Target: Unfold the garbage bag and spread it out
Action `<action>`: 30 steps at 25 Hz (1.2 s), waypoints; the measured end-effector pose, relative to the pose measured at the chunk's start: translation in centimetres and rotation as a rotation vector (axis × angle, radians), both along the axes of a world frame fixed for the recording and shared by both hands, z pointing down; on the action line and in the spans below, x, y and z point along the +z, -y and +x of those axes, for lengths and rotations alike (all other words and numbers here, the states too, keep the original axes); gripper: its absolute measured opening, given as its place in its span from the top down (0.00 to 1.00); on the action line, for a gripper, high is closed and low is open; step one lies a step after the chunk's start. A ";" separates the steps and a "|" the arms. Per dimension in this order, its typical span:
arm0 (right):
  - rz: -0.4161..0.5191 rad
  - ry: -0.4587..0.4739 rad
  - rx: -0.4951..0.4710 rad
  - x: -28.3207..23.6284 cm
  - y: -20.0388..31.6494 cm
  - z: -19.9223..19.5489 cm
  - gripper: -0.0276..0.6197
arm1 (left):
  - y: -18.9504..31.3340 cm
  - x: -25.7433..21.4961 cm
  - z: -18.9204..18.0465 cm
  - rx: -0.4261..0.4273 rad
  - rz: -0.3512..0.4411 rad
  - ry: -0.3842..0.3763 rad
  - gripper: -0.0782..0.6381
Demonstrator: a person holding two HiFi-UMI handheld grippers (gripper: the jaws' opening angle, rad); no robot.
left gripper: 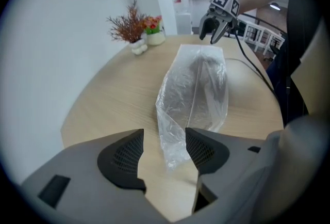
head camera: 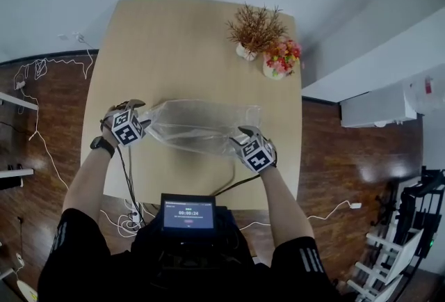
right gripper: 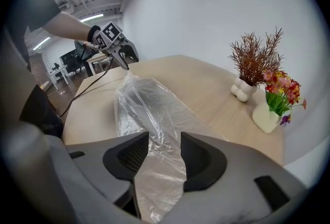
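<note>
The clear garbage bag (head camera: 201, 126) sits puffed and wrinkled over the near half of the wooden table (head camera: 174, 36). In the head view its long side runs from 9 to 4 o'clock, probably so that each end can be drawn outward to flatten it. At the 9 o'clock end the left gripper (left gripper: 164, 135) has its jaws wide apart, with a bag corner hanging between them against one pad only, while at 4 o'clock the right gripper (right gripper: 165, 138) likewise stands open, with film running loose through its gap.
</note>
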State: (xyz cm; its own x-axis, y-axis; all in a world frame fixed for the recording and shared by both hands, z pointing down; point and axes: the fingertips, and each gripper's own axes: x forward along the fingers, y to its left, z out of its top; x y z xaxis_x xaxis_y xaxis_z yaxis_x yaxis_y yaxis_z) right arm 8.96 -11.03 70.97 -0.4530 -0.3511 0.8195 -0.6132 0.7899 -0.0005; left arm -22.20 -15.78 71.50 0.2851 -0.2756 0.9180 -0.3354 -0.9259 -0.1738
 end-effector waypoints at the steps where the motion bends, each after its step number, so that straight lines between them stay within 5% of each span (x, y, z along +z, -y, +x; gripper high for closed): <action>1: 0.010 0.005 0.004 -0.4 -0.2 -0.1 0.61 | -0.1 -0.6 0.1 -0.012 0.010 -0.020 0.52; 12: 0.207 0.177 0.104 -9.2 -3.0 0.3 0.60 | -3.7 -6.9 0.7 -0.122 0.126 -0.199 0.56; 18: 0.312 0.250 0.126 -14.6 -6.6 -1.2 0.60 | -7.3 -9.4 1.5 -0.134 0.106 -0.287 0.56; 24: 0.372 0.335 0.183 -17.9 -9.4 -0.9 0.60 | -10.8 -14.7 2.6 -0.203 0.086 -0.475 0.56; 30: 0.416 0.474 0.253 -22.2 -11.6 0.1 0.64 | -13.7 -18.3 3.0 -0.205 0.231 -0.535 0.56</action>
